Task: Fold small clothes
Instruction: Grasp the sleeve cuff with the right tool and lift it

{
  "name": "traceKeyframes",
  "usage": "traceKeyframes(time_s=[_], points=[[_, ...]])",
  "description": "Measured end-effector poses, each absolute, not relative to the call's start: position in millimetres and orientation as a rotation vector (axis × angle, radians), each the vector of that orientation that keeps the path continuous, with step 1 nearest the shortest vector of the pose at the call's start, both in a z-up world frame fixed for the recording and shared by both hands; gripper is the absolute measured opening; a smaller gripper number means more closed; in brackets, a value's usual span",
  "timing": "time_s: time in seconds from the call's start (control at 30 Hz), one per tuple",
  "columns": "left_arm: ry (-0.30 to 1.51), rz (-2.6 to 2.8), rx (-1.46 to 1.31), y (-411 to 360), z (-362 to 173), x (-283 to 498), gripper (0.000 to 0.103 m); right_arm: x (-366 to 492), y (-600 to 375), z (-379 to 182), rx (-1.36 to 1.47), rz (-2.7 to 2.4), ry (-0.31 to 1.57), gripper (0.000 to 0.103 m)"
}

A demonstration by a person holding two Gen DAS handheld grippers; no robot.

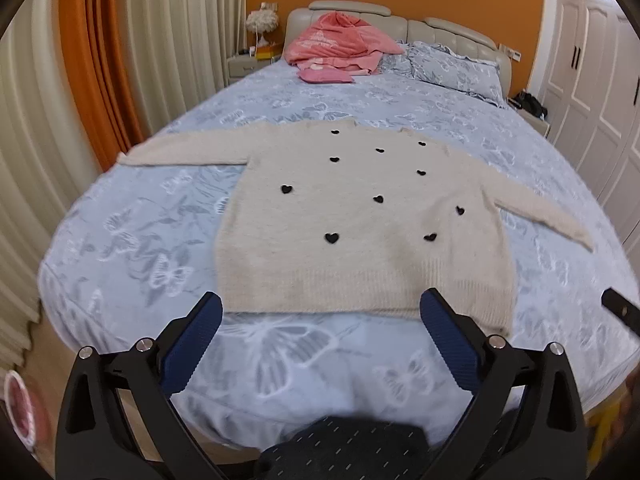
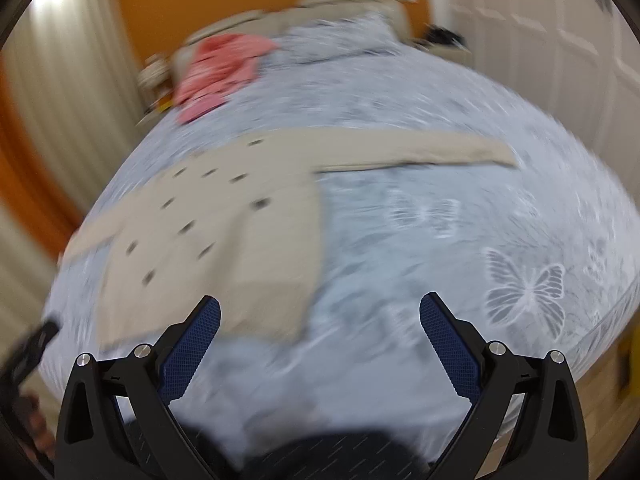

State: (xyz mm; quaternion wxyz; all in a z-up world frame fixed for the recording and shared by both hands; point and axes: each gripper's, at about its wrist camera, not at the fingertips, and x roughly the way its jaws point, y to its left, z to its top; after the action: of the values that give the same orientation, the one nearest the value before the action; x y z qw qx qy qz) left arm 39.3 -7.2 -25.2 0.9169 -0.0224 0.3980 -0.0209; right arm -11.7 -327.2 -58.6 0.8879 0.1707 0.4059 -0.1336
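Observation:
A cream sweater (image 1: pixel 352 220) with black hearts lies flat, face up, on the blue butterfly bedspread (image 1: pixel 160 240), both sleeves spread out sideways. My left gripper (image 1: pixel 320 312) is open and empty, just short of the sweater's hem. In the blurred right wrist view the sweater (image 2: pixel 224 232) lies to the left, one sleeve reaching right. My right gripper (image 2: pixel 320 316) is open and empty above the bedspread (image 2: pixel 440 220), beside the sweater's lower right corner. The right gripper's tip shows at the edge of the left wrist view (image 1: pixel 620 308).
A pink garment pile (image 1: pixel 340 44) and a blue pillow (image 1: pixel 456 68) lie at the headboard. A nightstand with a lamp (image 1: pixel 260 28) stands at the far left. White curtains (image 1: pixel 32 152) hang left and wardrobe doors (image 1: pixel 600 80) stand right.

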Motion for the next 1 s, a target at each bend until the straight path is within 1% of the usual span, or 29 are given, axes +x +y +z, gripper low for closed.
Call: traceKeyframes(time_s=[0.1,0.23,0.3,0.33,0.47,0.53,0.57,0.6,0.67,0.7,0.73,0.77,0.8,0.87,0.9,1.0], points=[[0.821,-0.057,-0.042,-19,-31,62,0.098,22,-413,-75,0.472,-0.365,0.859,0.098],[0.825,-0.095,-0.030,-45,-42,91,0.098,71,-503,-96,0.549,-0.428,0.849,0.097],[0.836,-0.133,-0.039,-63,-52,108,0.098,100,-552,-115,0.626,-0.455,0.844,0.086],[0.842,-0.151,-0.048,-71,-56,114,0.098,113,-573,-126,0.677,-0.465,0.845,0.084],[0.896,-0.267,-0.071,-118,-88,135,0.098,153,-636,-165,0.822,-0.511,0.851,0.082],[0.968,-0.309,-0.026,-146,-114,142,0.097,170,-655,-186,0.880,-0.537,0.854,0.082],[1.010,-0.324,0.001,-158,-128,144,0.093,177,-662,-195,0.908,-0.545,0.858,0.082],[1.039,-0.335,0.018,-165,-139,144,0.084,183,-666,-202,0.925,-0.549,0.862,0.082],[1.128,-0.360,0.051,-179,-165,141,0.075,193,-670,-206,0.894,-0.567,0.834,0.082],[1.150,-0.356,0.059,-182,-173,138,0.075,201,-670,-204,0.854,-0.554,0.819,0.066],[1.117,-0.351,0.088,-185,-176,131,0.075,207,-670,-204,0.837,-0.535,0.828,0.044],[1.089,-0.361,0.126,-189,-175,125,0.076,214,-672,-204,0.838,-0.511,0.845,0.013],[1.077,-0.369,0.160,-193,-176,121,0.076,218,-673,-201,0.861,-0.489,0.828,0.014],[1.066,-0.386,0.168,-193,-174,118,0.076,220,-671,-179,0.866,-0.449,0.729,0.014],[1.072,-0.391,0.143,-190,-172,118,0.077,225,-662,-158,0.854,-0.395,0.669,0.014],[1.076,-0.412,0.043,-175,-159,121,0.079,254,-616,-99,0.769,-0.214,0.591,0.014]])
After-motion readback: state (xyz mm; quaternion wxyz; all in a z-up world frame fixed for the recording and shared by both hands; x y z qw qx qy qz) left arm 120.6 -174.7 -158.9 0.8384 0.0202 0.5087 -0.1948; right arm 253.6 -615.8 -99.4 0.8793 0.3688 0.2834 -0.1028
